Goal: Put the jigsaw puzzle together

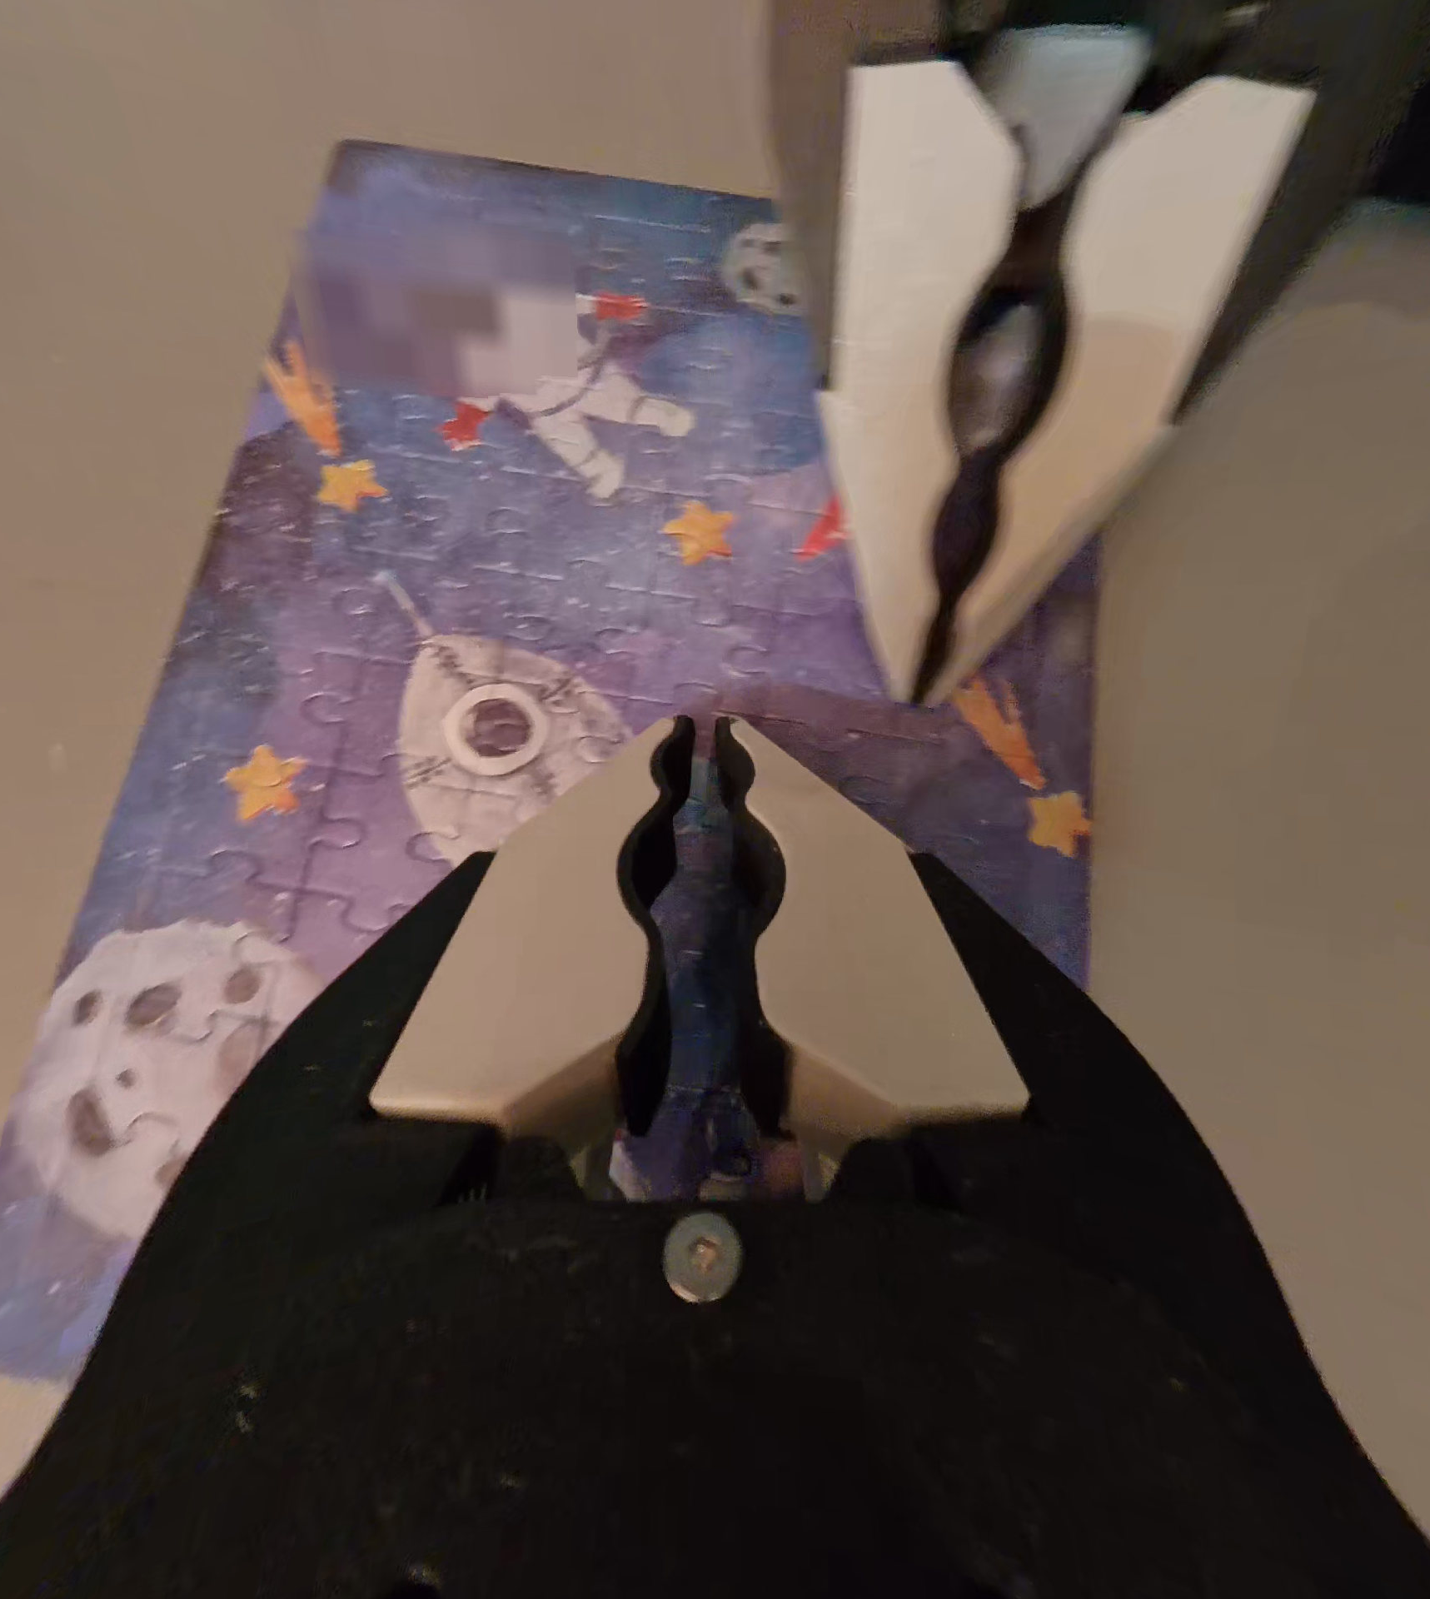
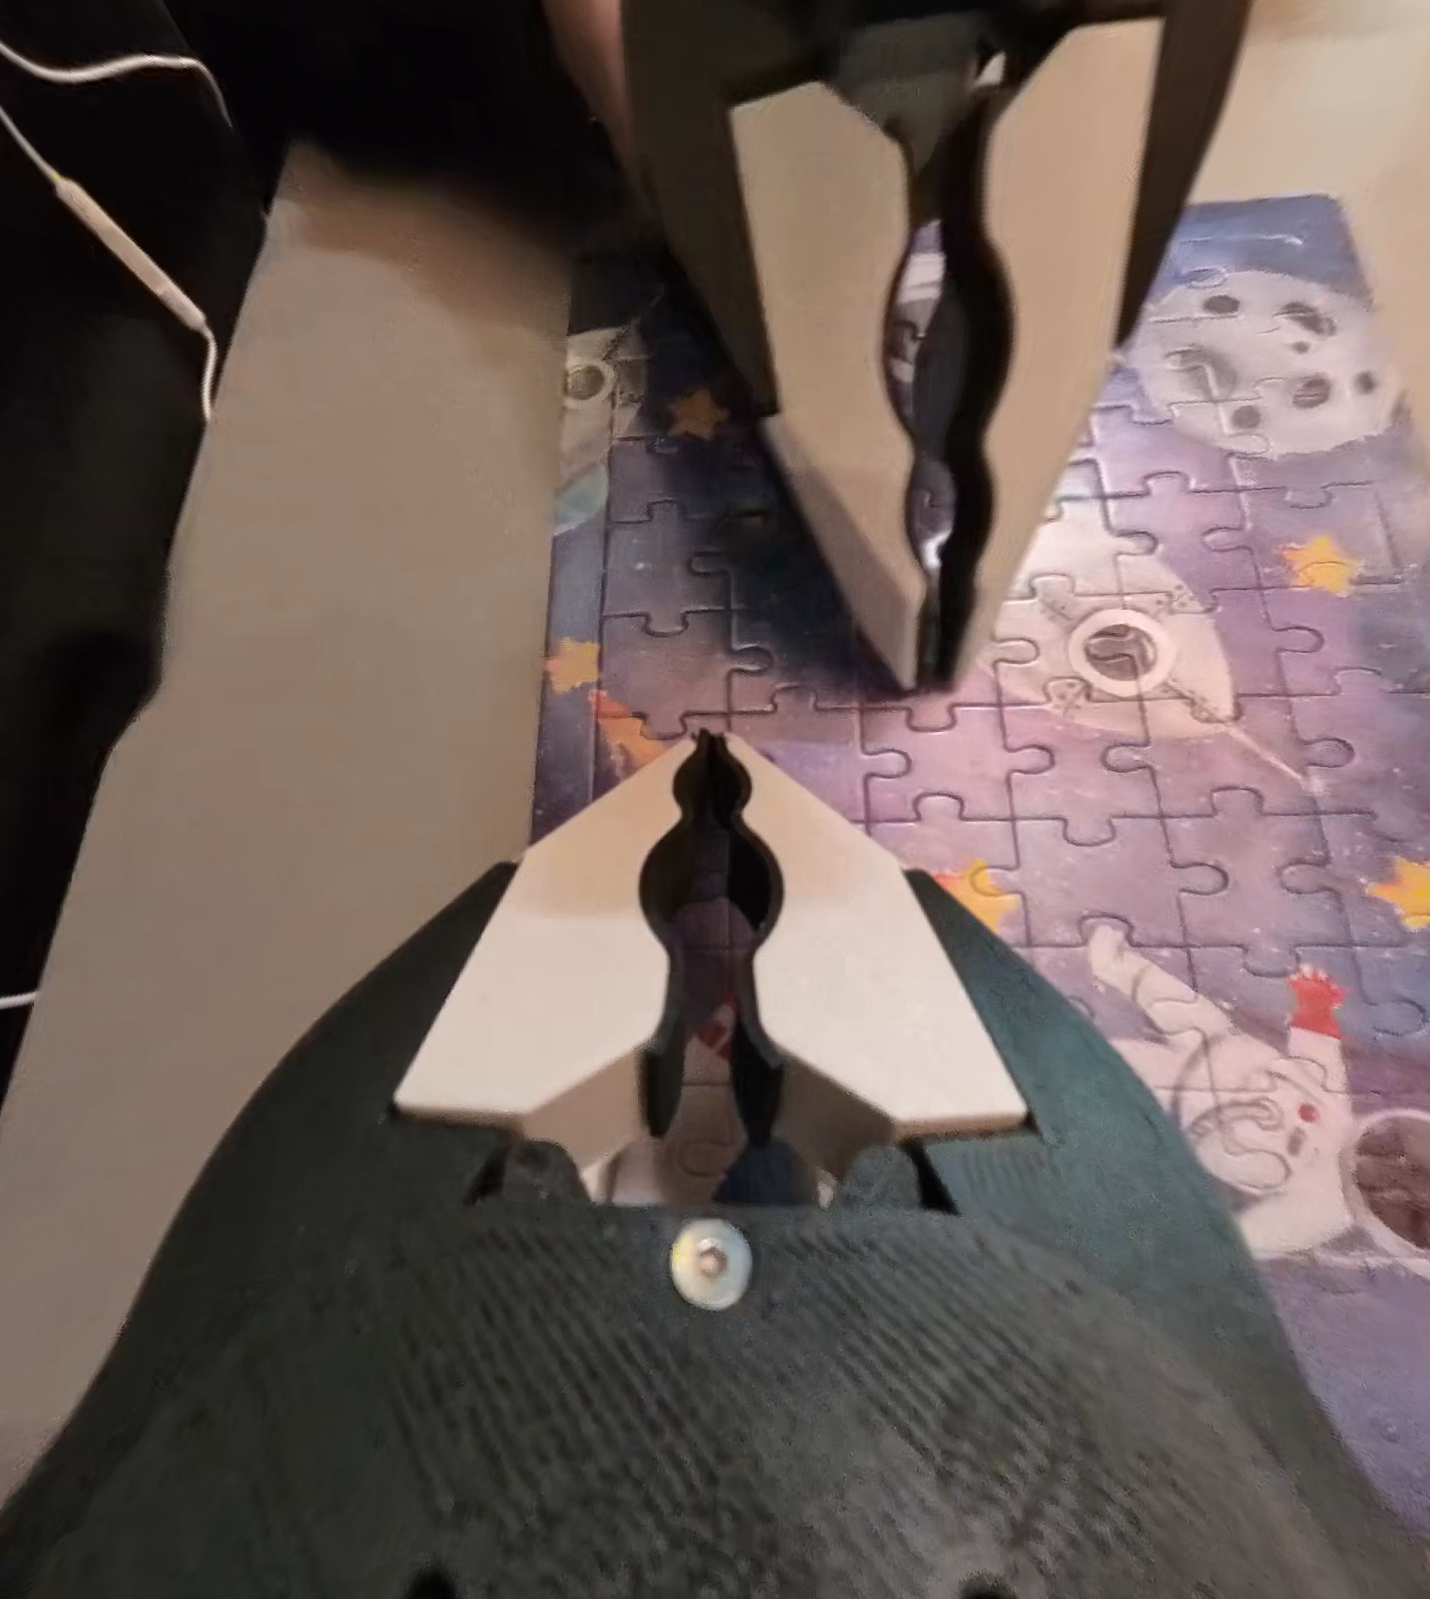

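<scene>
**Both grippers closed over the laid puzzle**

No readable writing shows. The space-themed jigsaw puzzle [image 1: 521, 606] lies flat on the beige table [image 1: 88, 433], pieces interlocked. The left gripper [image 1: 702, 722] and right gripper [image 2: 709, 738] (both empty) have fingers together, tips low over it. A white cable [image 2: 131, 251] crosses dark fabric [image 2: 45, 519] at the table's edge.

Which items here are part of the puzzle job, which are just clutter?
In play: jigsaw puzzle, looks assembled, flat on the table; left gripper and right gripper, both shut, tips at its surface.

Clutter: white cable beside the table.
</scene>
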The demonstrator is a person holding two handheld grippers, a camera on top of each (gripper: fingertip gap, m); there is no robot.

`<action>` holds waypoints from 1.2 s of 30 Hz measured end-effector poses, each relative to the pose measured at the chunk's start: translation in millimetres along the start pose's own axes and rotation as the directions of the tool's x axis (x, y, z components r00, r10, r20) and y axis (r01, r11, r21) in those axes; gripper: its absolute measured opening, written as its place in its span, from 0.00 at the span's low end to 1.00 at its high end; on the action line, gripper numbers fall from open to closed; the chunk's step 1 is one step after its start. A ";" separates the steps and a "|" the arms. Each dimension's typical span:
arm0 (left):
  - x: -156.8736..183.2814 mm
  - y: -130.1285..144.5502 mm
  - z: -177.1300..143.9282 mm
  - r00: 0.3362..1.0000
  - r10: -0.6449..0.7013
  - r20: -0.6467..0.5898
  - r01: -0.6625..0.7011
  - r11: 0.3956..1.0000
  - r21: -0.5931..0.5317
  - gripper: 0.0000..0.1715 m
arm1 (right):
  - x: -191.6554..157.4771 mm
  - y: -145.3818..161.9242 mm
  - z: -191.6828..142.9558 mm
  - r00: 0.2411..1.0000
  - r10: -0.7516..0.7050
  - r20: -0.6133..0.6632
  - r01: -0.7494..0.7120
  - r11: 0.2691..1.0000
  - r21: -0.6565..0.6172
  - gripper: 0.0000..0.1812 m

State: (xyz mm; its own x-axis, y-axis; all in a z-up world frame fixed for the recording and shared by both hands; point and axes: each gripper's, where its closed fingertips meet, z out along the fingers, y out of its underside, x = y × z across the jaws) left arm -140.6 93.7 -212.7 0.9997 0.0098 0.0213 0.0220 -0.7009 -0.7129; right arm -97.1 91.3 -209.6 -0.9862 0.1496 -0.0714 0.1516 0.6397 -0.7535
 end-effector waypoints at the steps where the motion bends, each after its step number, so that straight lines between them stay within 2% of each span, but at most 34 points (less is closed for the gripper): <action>1: -7.1 1.4 -1.5 1.000 -0.009 0.030 0.009 1.000 0.000 0.02 | -0.2 -0.4 0.4 1.000 0.005 0.000 -0.005 1.000 -0.001 0.00; 2: -13.6 3.0 -3.0 0.998 -0.023 0.055 0.023 1.000 -0.001 0.02 | 7.2 0.1 -0.9 0.999 0.014 -0.043 -0.014 1.000 0.000 0.00; 4: -27.2 6.8 -6.8 0.993 -0.054 0.107 0.055 0.998 -0.004 0.01 | 44.7 7.5 -13.7 0.967 0.039 -0.252 -0.042 0.999 -0.005 0.00; 7: -56.6 17.9 -18.0 0.969 -0.066 0.236 0.076 0.997 -0.033 0.01 | 99.7 36.3 -53.9 0.830 0.070 -0.553 -0.125 0.990 -0.062 0.00; 9: -82.8 28.7 -31.7 0.931 -0.061 0.360 0.092 0.993 -0.068 0.00 | 114.6 48.7 -75.0 0.770 0.110 -0.629 -0.178 0.983 -0.046 0.00; 11: -105.5 36.4 -47.3 0.886 -0.071 0.459 0.117 0.991 -0.072 0.00 | 120.2 45.4 -89.9 0.743 0.161 -0.650 -0.185 0.982 0.031 0.00; 14: -122.6 32.3 -68.4 0.851 -0.157 0.502 0.163 0.986 0.032 0.00 | 126.2 34.1 -110.6 0.701 0.220 -0.678 -0.163 0.975 0.148 0.02; 17: -137.2 26.3 -93.0 0.806 -0.199 0.557 0.156 0.980 0.123 0.01 | 134.2 33.4 -130.1 0.640 0.226 -0.734 -0.128 0.974 0.189 0.07; 20: -150.3 25.2 -117.8 0.746 -0.198 0.636 0.124 0.979 0.159 0.03 | 143.0 38.3 -149.1 0.570 0.235 -0.788 -0.105 0.971 0.213 0.15; 23: -161.5 23.9 -140.9 0.683 -0.234 0.692 0.109 0.969 0.220 0.05 | 148.3 43.0 -162.7 0.531 0.285 -0.798 -0.110 0.957 0.269 0.22; 26: -170.1 22.0 -162.4 0.627 -0.272 0.730 0.069 0.953 0.295 0.11 | 151.5 48.0 -175.8 0.495 0.337 -0.801 -0.113 0.939 0.325 0.30; 29: -178.9 20.2 -184.2 0.556 -0.333 0.762 0.005 0.918 0.397 0.28 | 152.7 62.8 -187.8 0.450 0.377 -0.809 -0.151 0.926 0.347 0.40; 33: -184.7 30.4 -184.4 0.577 -0.381 0.722 0.012 0.889 0.458 0.45 | 147.3 83.4 -206.6 0.392 0.415 -0.821 -0.191 0.910 0.369 0.44; 36: -190.3 38.0 -181.3 0.578 -0.419 0.700 0.049 0.874 0.483 0.52 | 140.8 87.9 -219.3 0.357 0.484 -0.799 -0.174 0.875 0.452 0.45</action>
State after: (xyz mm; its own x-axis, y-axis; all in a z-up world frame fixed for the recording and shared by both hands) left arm -331.5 -64.1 -116.7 0.5739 0.7989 -0.1800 0.0722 -0.2683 -0.9606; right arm -207.9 333.9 -142.5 -0.2247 0.9654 0.1322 0.2740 0.1928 -0.9422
